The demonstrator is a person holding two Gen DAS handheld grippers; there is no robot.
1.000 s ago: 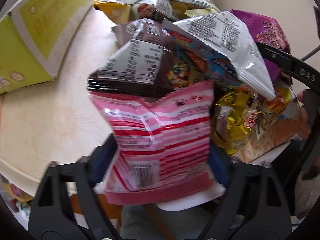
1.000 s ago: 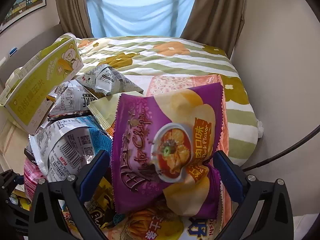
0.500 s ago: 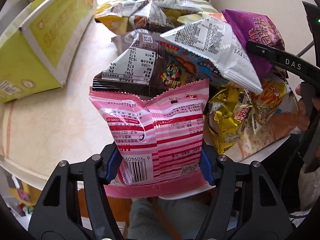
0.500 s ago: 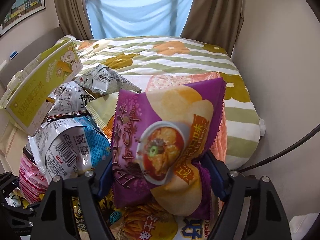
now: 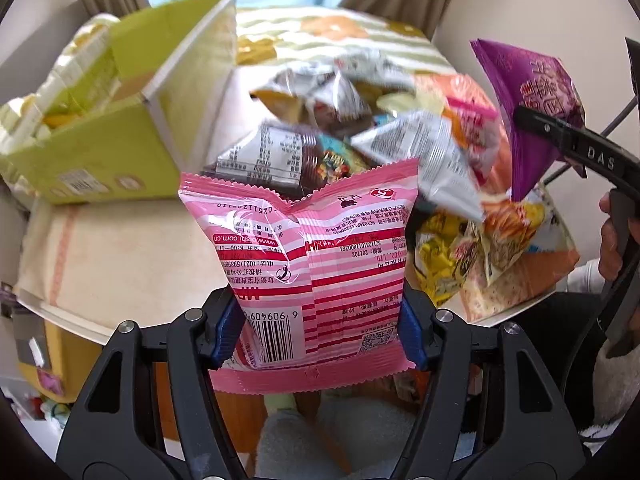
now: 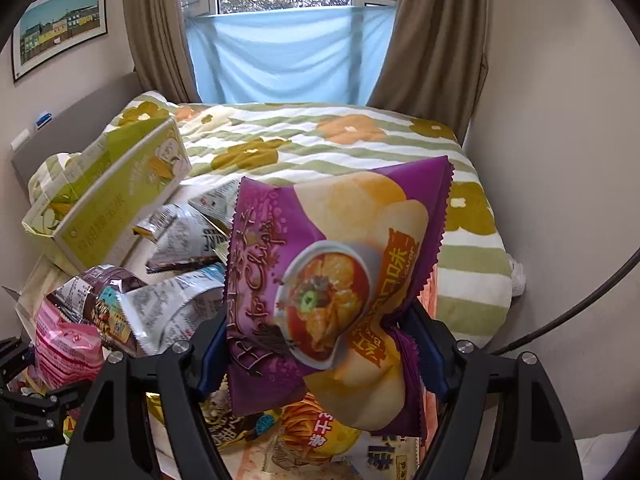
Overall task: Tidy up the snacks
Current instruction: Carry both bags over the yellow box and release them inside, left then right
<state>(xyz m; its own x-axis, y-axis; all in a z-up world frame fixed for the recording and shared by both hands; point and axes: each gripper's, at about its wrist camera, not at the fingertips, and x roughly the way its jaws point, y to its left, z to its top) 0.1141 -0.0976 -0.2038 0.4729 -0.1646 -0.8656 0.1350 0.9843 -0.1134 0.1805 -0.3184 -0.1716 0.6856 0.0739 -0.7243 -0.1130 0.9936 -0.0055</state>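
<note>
In the left wrist view my left gripper (image 5: 322, 330) is shut on a pink striped snack bag (image 5: 308, 256), held upright above the table with its blue pads pressing both sides. In the right wrist view my right gripper (image 6: 320, 354) is shut on a purple chip bag (image 6: 332, 276), lifted clear of the pile. That purple bag (image 5: 528, 108) and the right gripper's finger also show at the right of the left wrist view. The pink bag (image 6: 66, 350) shows at the lower left of the right wrist view. A pile of snack bags (image 5: 360, 136) lies on the table beyond both.
A green-yellow cardboard box (image 5: 104, 128) lies tipped at the left of the table (image 5: 128, 256). A bed with a floral striped cover (image 6: 320, 140) fills the space behind, under a window with curtains. A person's hand (image 5: 612, 248) holds the right gripper handle.
Both grippers closed onto their bags, the pink one on the left and the purple one on the right, and lifted them up off the pile. The table and pile now sit lower in both views.
</note>
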